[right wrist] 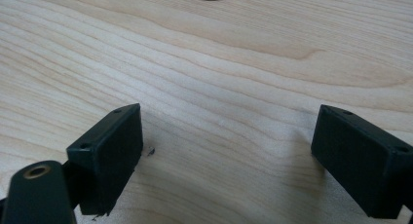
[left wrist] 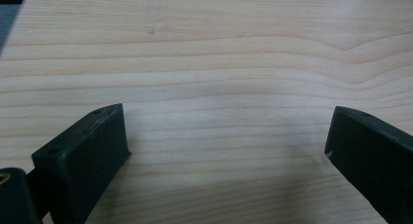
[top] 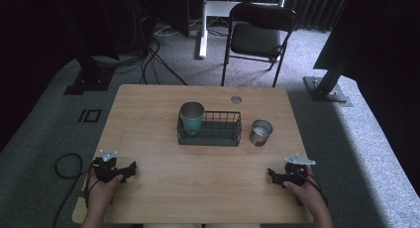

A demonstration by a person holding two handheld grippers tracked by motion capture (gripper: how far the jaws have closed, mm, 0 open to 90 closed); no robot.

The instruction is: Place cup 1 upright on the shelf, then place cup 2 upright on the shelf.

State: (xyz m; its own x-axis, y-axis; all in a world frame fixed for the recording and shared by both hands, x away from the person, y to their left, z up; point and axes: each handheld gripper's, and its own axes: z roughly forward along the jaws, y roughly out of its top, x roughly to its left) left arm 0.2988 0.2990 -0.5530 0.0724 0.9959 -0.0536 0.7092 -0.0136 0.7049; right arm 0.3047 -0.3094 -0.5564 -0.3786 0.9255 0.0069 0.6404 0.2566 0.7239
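High view, left gripper [top: 130,169] and right gripper [top: 272,176] resting at the near table [top: 148,104] corners, well apart from the teal cup [top: 192,116] standing in the wire basket [top: 223,131], metal cup [top: 260,132] just beside it, left gripper view, jaws spread wide over bare wood, right gripper view, jaws likewise apart, nothing between them

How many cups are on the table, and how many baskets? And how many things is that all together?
Cups: 2, a teal cup standing in the basket and a silver cup on the table beside it.
Baskets: 1, a dark wire basket.
Total: 3 things.
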